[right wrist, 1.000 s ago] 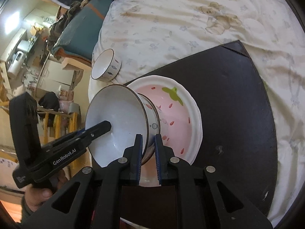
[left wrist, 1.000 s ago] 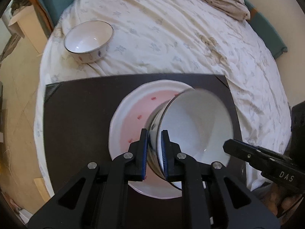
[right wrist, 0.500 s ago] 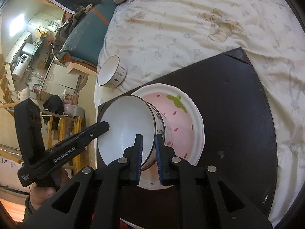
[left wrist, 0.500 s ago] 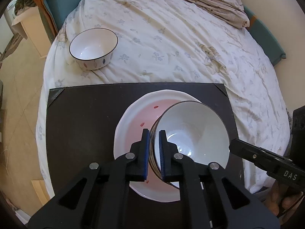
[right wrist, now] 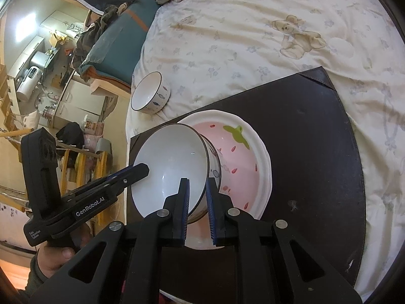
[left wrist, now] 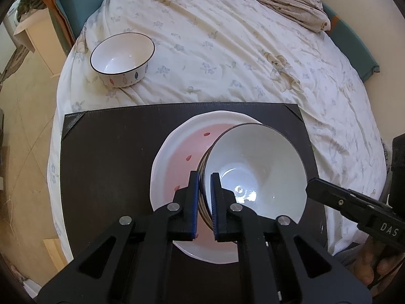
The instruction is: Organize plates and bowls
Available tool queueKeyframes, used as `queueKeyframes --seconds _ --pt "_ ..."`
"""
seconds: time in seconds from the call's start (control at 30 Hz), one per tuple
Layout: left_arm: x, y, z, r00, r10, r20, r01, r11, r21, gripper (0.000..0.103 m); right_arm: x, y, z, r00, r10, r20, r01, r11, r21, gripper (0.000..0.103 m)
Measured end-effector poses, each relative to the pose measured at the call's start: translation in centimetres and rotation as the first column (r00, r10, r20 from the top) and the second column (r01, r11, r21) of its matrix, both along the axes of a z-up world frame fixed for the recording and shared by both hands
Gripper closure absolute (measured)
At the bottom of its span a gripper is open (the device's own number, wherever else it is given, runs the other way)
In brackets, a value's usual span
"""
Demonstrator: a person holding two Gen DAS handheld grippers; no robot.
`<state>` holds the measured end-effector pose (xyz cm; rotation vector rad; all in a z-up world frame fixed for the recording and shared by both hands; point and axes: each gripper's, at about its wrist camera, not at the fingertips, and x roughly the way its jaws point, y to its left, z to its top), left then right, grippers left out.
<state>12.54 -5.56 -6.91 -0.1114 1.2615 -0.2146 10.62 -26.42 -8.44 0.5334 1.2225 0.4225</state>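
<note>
On the dark mat [left wrist: 106, 167], large bowl [left wrist: 255, 167] tilted in strawberry plate [right wrist: 243, 157]; left gripper [left wrist: 204, 202] and right gripper [right wrist: 197, 202] jaws clamp its rim. Small bowl [left wrist: 122, 59] on bed [left wrist: 227, 50], not yet stacked

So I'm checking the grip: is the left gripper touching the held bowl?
Touching. The left wrist view shows the left gripper with both blue pads clamped on the bowl rim.

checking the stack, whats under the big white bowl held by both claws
Under the big white bowl sits the pink strawberry plate on the dark mat. The bowl hides part of the plate, and whether its base touches the plate cannot be seen.
</note>
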Motion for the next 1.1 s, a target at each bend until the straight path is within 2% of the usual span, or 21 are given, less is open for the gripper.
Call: queueKeyframes --seconds 0.13,0.23,0.4,0.57,0.63,0.73,0.8,0.93,1.0,1.1 --pt "-0.1 -0.3 -0.2 1.0 -0.008 -0.005 0.008 1.0 0.015 0.096 -0.1 0.2 0.0 1.0 0.004 0.005 -0.004 1.0 -0.004 0.086" --pt "-0.2 0.0 -0.2 1.0 0.015 -0.007 -0.015 1.0 -0.015 0.096 -0.1 0.0 0.0 1.0 0.001 0.001 -0.001 1.0 0.003 0.086" --pt "-0.6 0.0 0.2 1.0 0.018 0.021 -0.018 1.0 -0.008 0.096 -0.1 -0.2 -0.1 1.0 -0.001 -0.006 0.001 1.0 0.013 0.087" --pt "-0.8 0.1 1.1 0.998 0.01 0.062 -0.013 0.999 0.04 0.095 0.1 -0.9 -0.4 0.999 -0.034 -0.012 0.034 0.999 0.013 0.087" --pt "-0.8 0.3 1.2 0.998 0.017 0.065 -0.02 0.999 0.045 0.091 0.0 -1.0 -0.4 0.999 -0.04 -0.012 0.041 0.999 0.023 0.087" --pt "-0.9 0.6 1.4 0.997 0.025 0.072 -0.029 0.998 0.055 0.08 -0.1 -0.9 -0.2 0.999 -0.036 0.001 0.036 0.999 0.011 0.086" --pt "-1.1 0.9 1.7 0.996 0.029 0.088 -0.034 0.998 0.053 0.069 -0.3 -0.7 -0.1 0.999 -0.035 0.008 0.035 0.999 0.0 0.086" --pt "-1.4 1.2 2.5 0.992 0.029 0.12 -0.038 0.997 0.068 0.057 -0.3 -0.9 0.0 0.999 -0.049 0.016 0.049 0.999 -0.012 0.086" --pt "-1.4 1.5 2.5 0.991 0.041 0.126 -0.052 0.996 0.078 0.046 -0.2 -1.1 -0.2 0.998 -0.063 0.014 0.063 0.998 -0.015 0.086" --pt "-1.5 2.2 2.7 0.989 0.064 0.133 -0.072 0.996 0.061 0.044 -0.2 -1.4 -0.2 0.997 -0.077 0.017 0.077 0.997 -0.029 0.083"
